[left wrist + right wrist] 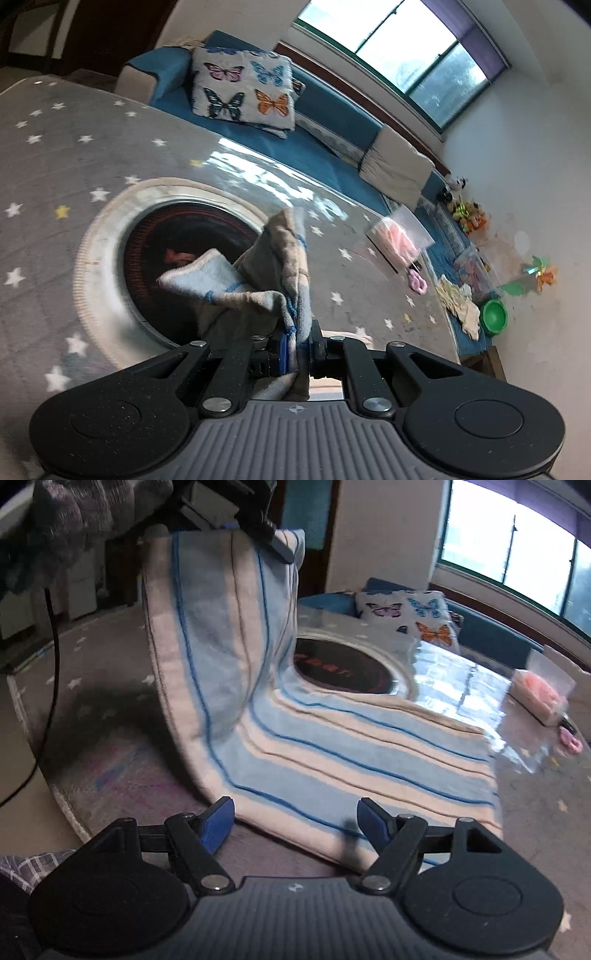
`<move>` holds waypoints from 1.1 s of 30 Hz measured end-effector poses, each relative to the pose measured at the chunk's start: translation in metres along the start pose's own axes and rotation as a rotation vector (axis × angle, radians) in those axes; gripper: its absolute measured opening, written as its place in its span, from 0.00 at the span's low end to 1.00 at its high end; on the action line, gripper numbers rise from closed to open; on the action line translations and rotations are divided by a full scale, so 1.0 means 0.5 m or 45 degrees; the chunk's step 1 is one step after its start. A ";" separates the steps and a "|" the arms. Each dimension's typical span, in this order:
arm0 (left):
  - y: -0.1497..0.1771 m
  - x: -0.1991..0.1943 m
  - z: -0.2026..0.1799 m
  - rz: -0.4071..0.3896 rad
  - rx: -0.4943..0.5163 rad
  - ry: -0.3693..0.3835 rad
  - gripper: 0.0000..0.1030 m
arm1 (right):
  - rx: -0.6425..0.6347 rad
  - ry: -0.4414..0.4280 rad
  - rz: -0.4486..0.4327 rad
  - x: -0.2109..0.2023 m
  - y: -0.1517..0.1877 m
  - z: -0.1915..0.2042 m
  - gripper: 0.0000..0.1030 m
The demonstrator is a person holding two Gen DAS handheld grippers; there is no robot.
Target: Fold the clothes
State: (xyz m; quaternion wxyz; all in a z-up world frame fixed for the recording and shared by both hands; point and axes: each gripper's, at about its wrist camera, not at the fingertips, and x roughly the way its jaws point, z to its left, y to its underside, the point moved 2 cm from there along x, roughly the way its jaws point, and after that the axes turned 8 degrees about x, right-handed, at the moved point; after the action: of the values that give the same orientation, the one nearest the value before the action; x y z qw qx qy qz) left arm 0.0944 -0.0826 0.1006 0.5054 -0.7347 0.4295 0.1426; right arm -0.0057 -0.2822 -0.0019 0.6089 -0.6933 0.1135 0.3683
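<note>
A blue, white and beige striped towel (332, 753) lies partly flat on the round table (110, 768). Its left part is lifted upright into a hanging sheet (221, 627). In the left wrist view my left gripper (297, 350) is shut on a bunched corner of that towel (266, 280), which rises in folds in front of the pads. In the right wrist view the left gripper (266, 528) shows at the top, holding the raised edge. My right gripper (295, 816) stands open just above the towel's near edge, with nothing pressed between its blue pads (218, 821).
The table carries a grey star-print cover (92, 155) under clear plastic, with a dark round inset (184, 236) in the middle. A clear bag with pink contents (399, 240) lies on its far side. A blue sofa with a butterfly cushion (243, 88) stands behind.
</note>
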 end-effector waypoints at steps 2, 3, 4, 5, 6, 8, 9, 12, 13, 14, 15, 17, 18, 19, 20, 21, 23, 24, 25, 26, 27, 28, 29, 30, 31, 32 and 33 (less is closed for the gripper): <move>0.001 0.027 -0.034 0.026 0.027 -0.002 0.11 | 0.058 0.016 -0.026 -0.018 -0.002 -0.031 0.73; 0.002 0.042 -0.048 0.043 0.035 -0.005 0.11 | 0.088 0.031 -0.041 -0.028 -0.002 -0.047 0.73; 0.003 0.057 -0.062 0.061 0.040 -0.011 0.11 | 0.117 0.052 -0.054 -0.037 -0.002 -0.065 0.73; 0.005 0.076 -0.079 0.083 0.046 -0.013 0.11 | 0.145 0.073 -0.065 -0.043 -0.003 -0.085 0.73; 0.008 0.091 -0.092 0.098 0.052 -0.012 0.11 | 0.173 0.094 -0.074 -0.049 -0.001 -0.103 0.73; 0.017 0.126 -0.121 0.134 0.063 -0.009 0.11 | 0.223 0.135 -0.088 -0.059 0.003 -0.137 0.73; 0.022 0.140 -0.133 0.148 0.069 -0.003 0.11 | 0.246 0.156 -0.094 -0.061 0.005 -0.153 0.73; 0.041 0.185 -0.160 0.210 0.078 0.021 0.11 | 0.309 0.199 -0.106 -0.072 0.011 -0.192 0.73; 0.048 0.200 -0.170 0.231 0.089 0.039 0.12 | 0.329 0.209 -0.107 -0.077 0.017 -0.207 0.73; 0.056 0.212 -0.179 0.249 0.099 0.047 0.13 | 0.345 0.220 -0.106 -0.079 0.020 -0.219 0.73; 0.064 0.222 -0.187 0.266 0.108 0.060 0.17 | 0.361 0.230 -0.106 -0.080 0.023 -0.230 0.73; 0.074 0.238 -0.198 0.289 0.124 0.105 0.22 | 0.397 0.245 -0.105 -0.083 0.029 -0.251 0.73; 0.078 0.241 -0.199 0.296 0.125 0.114 0.22 | 0.416 0.251 -0.105 -0.085 0.033 -0.260 0.73; 0.081 0.244 -0.199 0.295 0.121 0.132 0.23 | 0.436 0.255 -0.104 -0.087 0.036 -0.268 0.73; 0.082 0.246 -0.199 0.291 0.110 0.167 0.26 | 0.456 0.258 -0.104 -0.087 0.039 -0.276 0.73; 0.079 0.246 -0.199 0.292 0.102 0.198 0.29 | 0.474 0.260 -0.104 -0.089 0.042 -0.282 0.73; 0.078 0.238 -0.201 0.275 0.119 0.201 0.37 | 0.499 0.267 -0.106 -0.091 0.043 -0.293 0.73; 0.076 0.233 -0.201 0.265 0.134 0.201 0.37 | 0.508 0.273 -0.108 -0.092 0.043 -0.297 0.73; 0.074 0.229 -0.200 0.259 0.145 0.195 0.37 | 0.516 0.278 -0.111 -0.094 0.042 -0.299 0.73; 0.071 0.225 -0.196 0.258 0.151 0.187 0.37 | 0.524 0.276 -0.116 -0.096 0.041 -0.302 0.73; 0.070 0.220 -0.191 0.256 0.156 0.180 0.38 | 0.533 0.269 -0.123 -0.098 0.039 -0.303 0.72; 0.068 0.214 -0.185 0.252 0.165 0.172 0.40 | 0.542 0.260 -0.130 -0.100 0.035 -0.306 0.72; 0.066 0.206 -0.178 0.247 0.183 0.153 0.42 | 0.548 0.250 -0.137 -0.101 0.031 -0.309 0.71; 0.065 0.199 -0.172 0.245 0.208 0.126 0.43 | 0.554 0.238 -0.142 -0.101 0.026 -0.309 0.71; 0.065 0.192 -0.168 0.242 0.235 0.099 0.43 | 0.559 0.219 -0.146 -0.099 0.020 -0.311 0.69; 0.066 0.184 -0.160 0.236 0.259 0.074 0.43 | 0.560 0.198 -0.149 -0.095 0.014 -0.311 0.66; 0.066 0.178 -0.151 0.234 0.274 0.051 0.45 | 0.560 0.177 -0.149 -0.089 0.008 -0.310 0.64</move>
State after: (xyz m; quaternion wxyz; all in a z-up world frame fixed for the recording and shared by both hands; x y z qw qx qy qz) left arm 0.1043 -0.1949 0.0566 0.5574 -0.6364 0.5179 0.1267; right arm 0.0184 -0.4400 0.0220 0.7565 -0.5730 0.1923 0.2500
